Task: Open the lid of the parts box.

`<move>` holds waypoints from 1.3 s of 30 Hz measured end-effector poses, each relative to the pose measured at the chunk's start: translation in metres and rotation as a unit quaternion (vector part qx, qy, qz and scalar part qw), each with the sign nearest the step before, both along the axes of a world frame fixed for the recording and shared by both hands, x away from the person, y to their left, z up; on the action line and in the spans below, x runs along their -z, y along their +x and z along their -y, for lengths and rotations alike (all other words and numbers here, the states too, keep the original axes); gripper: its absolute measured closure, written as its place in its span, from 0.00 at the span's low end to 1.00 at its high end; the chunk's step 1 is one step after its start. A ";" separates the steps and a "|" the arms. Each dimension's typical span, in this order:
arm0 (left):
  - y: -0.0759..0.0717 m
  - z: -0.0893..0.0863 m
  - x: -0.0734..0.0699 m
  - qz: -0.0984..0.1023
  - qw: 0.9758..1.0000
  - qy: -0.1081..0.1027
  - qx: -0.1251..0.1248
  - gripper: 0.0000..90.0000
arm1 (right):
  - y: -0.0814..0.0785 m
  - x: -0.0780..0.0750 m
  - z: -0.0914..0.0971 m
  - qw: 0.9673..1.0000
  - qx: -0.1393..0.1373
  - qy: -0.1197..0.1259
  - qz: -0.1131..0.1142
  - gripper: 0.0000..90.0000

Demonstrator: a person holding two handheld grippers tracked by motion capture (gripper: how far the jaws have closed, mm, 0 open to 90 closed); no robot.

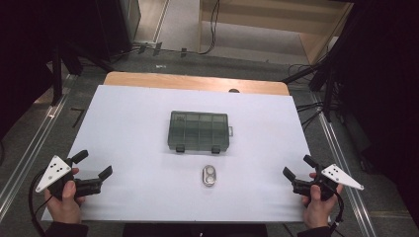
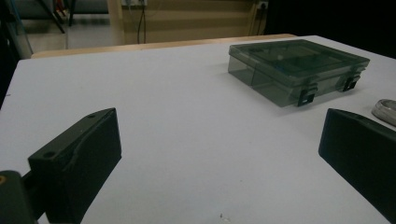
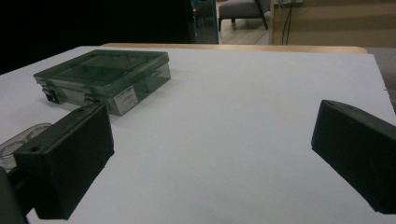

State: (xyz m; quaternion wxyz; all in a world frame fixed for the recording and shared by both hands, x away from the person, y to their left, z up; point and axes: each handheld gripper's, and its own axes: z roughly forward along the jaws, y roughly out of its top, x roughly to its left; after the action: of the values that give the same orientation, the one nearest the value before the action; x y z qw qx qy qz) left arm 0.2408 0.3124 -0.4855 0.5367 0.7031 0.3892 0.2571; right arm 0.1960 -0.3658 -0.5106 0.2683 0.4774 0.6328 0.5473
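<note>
Left tool: the left tool (image 1: 94, 165) is resting at the near left corner of the desk (image 1: 133, 148), its jaws gaping wide with only bare desk between them; a hand (image 1: 64, 202) is gripping it from below.
Right tool: the right tool (image 1: 298, 166) is sitting at the near right edge, jaws likewise spread apart and holding nothing; the other hand (image 1: 316, 207) is wrapping around its body.
Box: the organizer box (image 1: 199, 131) is lying flat at the middle of the desk, well apart from both tools, its lid down and two dark latches facing the person.
Case: the small oval case (image 1: 209, 176) is lying just in front of the box, near it but not touching, between the two tools.
Way across: nothing is standing between either tool and the two things; in the left gripper view the box (image 2: 294, 70) is showing beyond the right-hand jaw, and the case (image 2: 385, 111) is peeking in at the edge.
Materials: the box is looking like smoky see-through plastic, rectangular, split into compartments; the case is looking silvery and glossy with two round hollows; the desk is wearing a matt white sheet over a wooden top.
Surroundings: cables (image 1: 311, 106) are trailing over the floor beyond the desk's far right corner.
</note>
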 end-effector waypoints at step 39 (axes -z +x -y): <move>0.021 0.082 -0.035 -0.018 0.998 0.003 0.061 0.00 | 0.027 -0.040 -0.057 0.998 -0.058 -0.029 0.010 0.00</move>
State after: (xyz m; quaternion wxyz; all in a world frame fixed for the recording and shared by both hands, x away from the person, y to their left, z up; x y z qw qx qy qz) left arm 0.2617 0.2302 -0.4510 0.5422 0.7315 0.3549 0.2121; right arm 0.2235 -0.3092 -0.4701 0.2560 0.4264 0.6727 0.5478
